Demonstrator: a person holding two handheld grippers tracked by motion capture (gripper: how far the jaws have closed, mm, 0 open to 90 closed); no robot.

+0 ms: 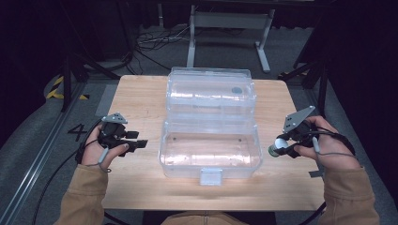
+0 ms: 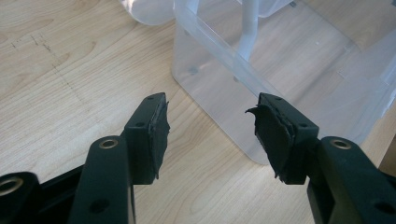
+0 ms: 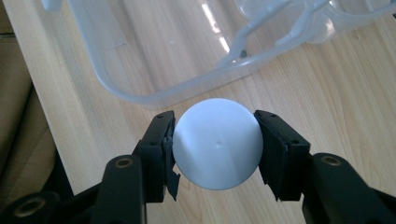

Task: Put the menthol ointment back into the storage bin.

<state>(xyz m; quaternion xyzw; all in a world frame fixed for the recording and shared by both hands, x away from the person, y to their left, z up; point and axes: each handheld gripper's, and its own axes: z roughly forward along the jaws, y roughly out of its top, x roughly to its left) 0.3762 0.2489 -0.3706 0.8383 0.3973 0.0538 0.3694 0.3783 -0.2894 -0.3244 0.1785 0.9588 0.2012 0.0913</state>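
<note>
A white round object [image 3: 217,143] sits clamped between the fingers [image 3: 156,149] of the right gripper [image 3: 215,154], both pads pressing its sides. In the high view the same object [image 1: 281,144] shows a green band at its lower end and hangs above the right part of the worktop [image 1: 141,96], just beside the right wall of a clear plastic box [image 1: 210,149]. The box stands open at the middle of the worktop, its lid [image 1: 211,91] folded back behind it, a grey round mark on the lid. The left gripper [image 2: 210,128] hovers over the bare wood near the box's left corner, its fingers [image 2: 156,135] spread wide with nothing between them.
</note>
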